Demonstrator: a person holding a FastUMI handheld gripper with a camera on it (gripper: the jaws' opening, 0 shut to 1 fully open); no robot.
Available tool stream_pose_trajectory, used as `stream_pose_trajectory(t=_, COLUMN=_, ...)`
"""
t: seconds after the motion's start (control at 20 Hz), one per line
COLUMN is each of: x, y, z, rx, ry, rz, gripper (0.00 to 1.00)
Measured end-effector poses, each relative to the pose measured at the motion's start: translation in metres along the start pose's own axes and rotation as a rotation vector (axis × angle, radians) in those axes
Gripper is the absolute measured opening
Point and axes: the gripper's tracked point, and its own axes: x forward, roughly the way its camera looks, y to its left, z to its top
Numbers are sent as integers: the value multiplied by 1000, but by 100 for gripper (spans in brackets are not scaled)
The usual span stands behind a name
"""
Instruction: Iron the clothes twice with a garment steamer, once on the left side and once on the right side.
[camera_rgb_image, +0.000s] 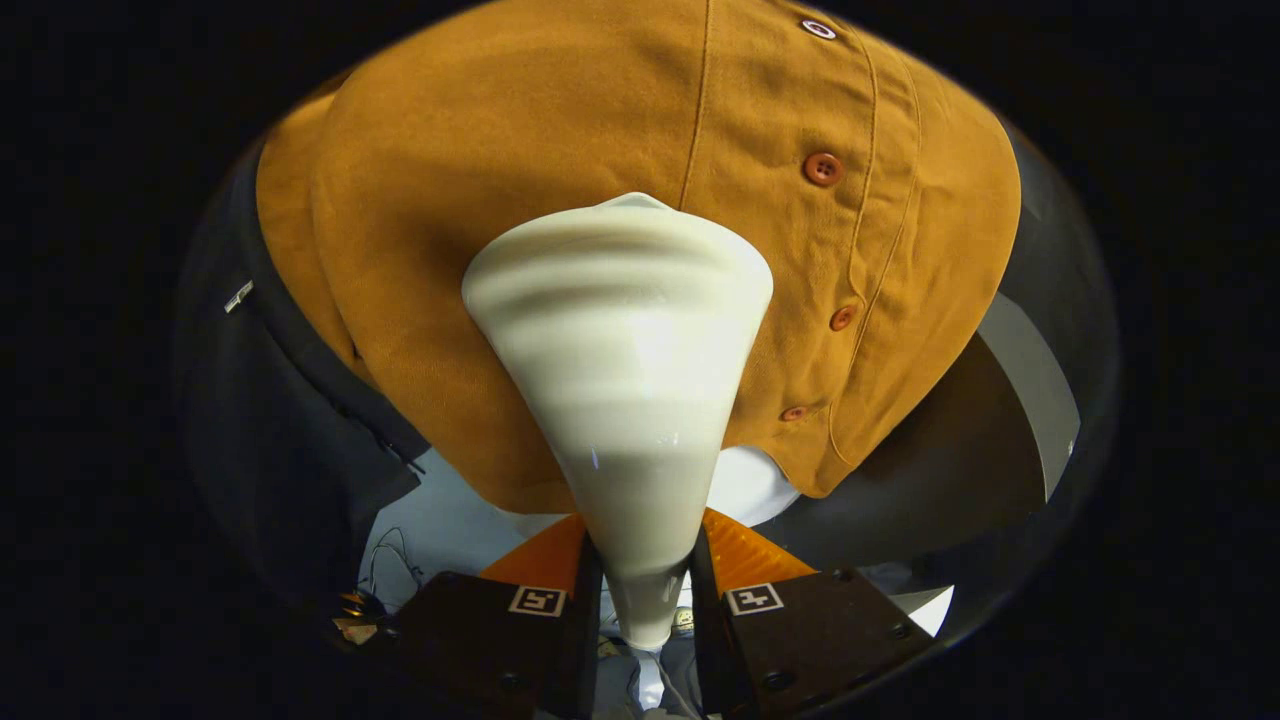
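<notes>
dark garment (290, 440): we see one, hanging at 9 o'clock of the steamer, partly tucked behind the shirt's left edge; a small pale tag sits on it.
shirt (520, 180): one, mustard-coloured, hanging straight ahead of the fingers at 12 o'clock; hem runs low, just above the finger tips.
steamer (620, 380): one, cream cone; narrow handle end sits between the fingers, wide head flares away at 12 o'clock toward the cloth.
steamer axis: we read the long axis running 6 to 12 o'clock, in line with the fingers.
head vs shirt: head looks pressed on or just off the fabric; we cannot tell contact for sure.
head position: it sits left of the button placket, so we judge the left panel is the one under the head now.
gripper (645, 590): one, hand-held; both fingers pinch the steamer's neck, one on each side.
buttons (822, 168): we count four, three brown in a line from 1 to 5 o'clock of the head, one pale up top.
placket: at 2 o'clock of the head, near; right panel lies beyond it.
coming move: we judge a stroke along the panel, then a shift toward 3 o'clock across the placket.
floor clutter: some cables and small bits at 7 o'clock, too small to name.
</notes>
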Motion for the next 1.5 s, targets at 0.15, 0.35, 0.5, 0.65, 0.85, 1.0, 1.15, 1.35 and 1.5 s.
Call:
stream_pose_trajectory(t=0.15, x=-2, y=-3, z=-10, rx=-12, ry=9, rz=-7, gripper=43)
stream_pose_trajectory(t=0.35, x=-18, y=-10, z=-17, rx=-8, ry=-5, rz=-3, gripper=43)
stream_pose_trajectory(t=0.5, x=-35, y=-18, z=-8, rx=7, ry=-42, rz=4, gripper=43)
stream_pose_trajectory(t=0.65, x=-60, y=-33, z=2, rx=36, ry=-89, rz=6, gripper=43)
stream_pose_trajectory(t=0.85, x=-92, y=-61, z=22, rx=74, ry=-165, rz=1, gripper=43)
stream_pose_trajectory(t=1.0, x=-116, y=-87, z=37, rx=108, ry=-219, rz=-6, gripper=43)
stream_pose_trajectory(t=1.15, x=-140, y=-115, z=53, rx=137, ry=-271, rz=-25, gripper=43)
stream_pose_trajectory(t=1.35, x=-172, y=-145, z=77, rx=169, ry=-361, rz=-36, gripper=43)
stream_pose_trajectory(t=1.5, x=-200, y=-163, z=98, rx=191, ry=-447, rz=-35, gripper=43)
